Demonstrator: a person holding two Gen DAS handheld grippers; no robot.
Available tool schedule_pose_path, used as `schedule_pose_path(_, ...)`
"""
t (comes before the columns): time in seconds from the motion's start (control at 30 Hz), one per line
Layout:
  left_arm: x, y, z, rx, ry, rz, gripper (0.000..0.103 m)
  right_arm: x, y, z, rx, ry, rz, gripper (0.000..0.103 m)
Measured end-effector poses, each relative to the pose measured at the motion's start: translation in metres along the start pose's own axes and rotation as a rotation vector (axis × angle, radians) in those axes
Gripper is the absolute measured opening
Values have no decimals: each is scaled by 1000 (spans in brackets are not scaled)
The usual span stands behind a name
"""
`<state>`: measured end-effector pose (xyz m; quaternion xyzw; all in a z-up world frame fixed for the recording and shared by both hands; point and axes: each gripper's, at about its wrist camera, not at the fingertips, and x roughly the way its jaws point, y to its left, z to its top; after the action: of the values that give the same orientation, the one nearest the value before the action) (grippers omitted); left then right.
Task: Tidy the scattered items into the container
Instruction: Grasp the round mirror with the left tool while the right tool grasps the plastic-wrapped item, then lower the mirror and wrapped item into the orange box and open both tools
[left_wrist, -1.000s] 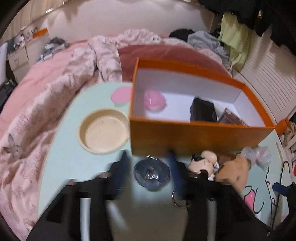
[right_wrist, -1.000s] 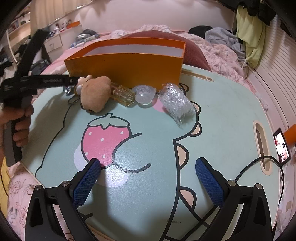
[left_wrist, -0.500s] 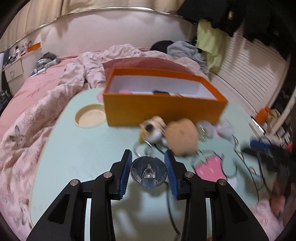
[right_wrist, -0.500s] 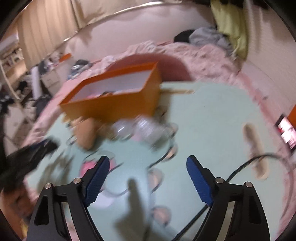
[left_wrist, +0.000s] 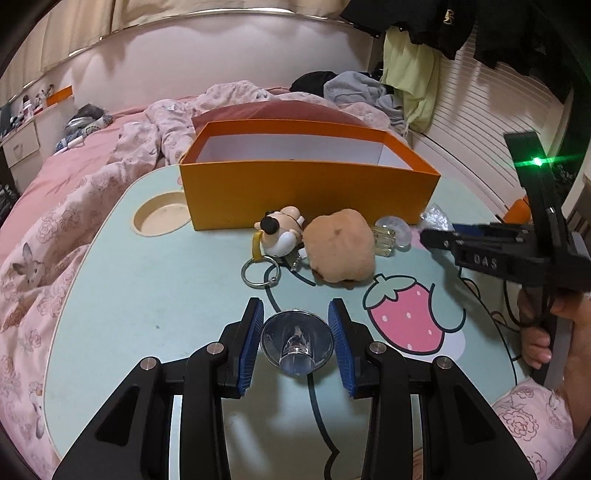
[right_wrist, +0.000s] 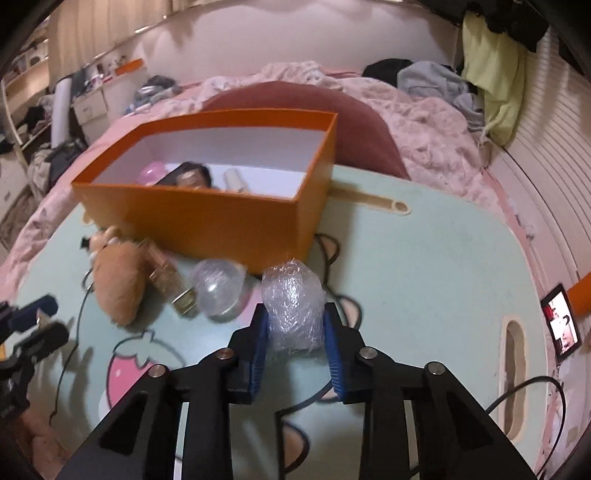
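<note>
A pale green lap table (left_wrist: 129, 295) printed with a pink strawberry cartoon sits on a bed covered in pink floral bedding (left_wrist: 55, 206). Nearest the left view, the left gripper (left_wrist: 295, 334) has its blue pads closed against a clear funnel-shaped plastic piece (left_wrist: 295, 341), held just above the tabletop. In the right view, the right gripper (right_wrist: 294, 334) is narrowed around a crumpled wad of clear bubble wrap (right_wrist: 293, 310), its pads touching both sides. Beyond lie a tan plush toy (left_wrist: 340, 249), a small cartoon figure keychain with metal rings (left_wrist: 279, 230), a squat glass perfume bottle (right_wrist: 171, 280) and a clear plastic dome capsule (right_wrist: 218, 290), all just beside the open orange cardboard box (left_wrist: 306, 192). Both hands look mid-pickup, so the next move is probably to lift each load over the near wall and let go inside. The box's contents are blurred: something pink, something dark, a pale tube. Whether the wad is off the table cannot be told.
</note>
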<state>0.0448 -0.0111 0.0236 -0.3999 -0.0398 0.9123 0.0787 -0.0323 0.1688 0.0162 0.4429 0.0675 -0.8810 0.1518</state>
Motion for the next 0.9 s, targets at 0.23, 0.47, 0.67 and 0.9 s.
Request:
schedule_pose_path(0.23, -7, 5, 16, -9, -27, -11, 38, -33, -7, 5, 68, -84, 115, 26)
schedule_pose_path(0.47, -7, 7, 82, 30, -98, 27, 38, -47, -5, 52, 66, -152, 134, 26)
schedule_pose_path(0.67, 25, 22, 138, 4, -67, 30, 38, -19, -15, 96, 89, -119, 158, 26)
schedule_pose_path(0.9, 77, 32, 164, -85, 34, 38, 38, 18, -16, 119, 130, -57, 120, 26)
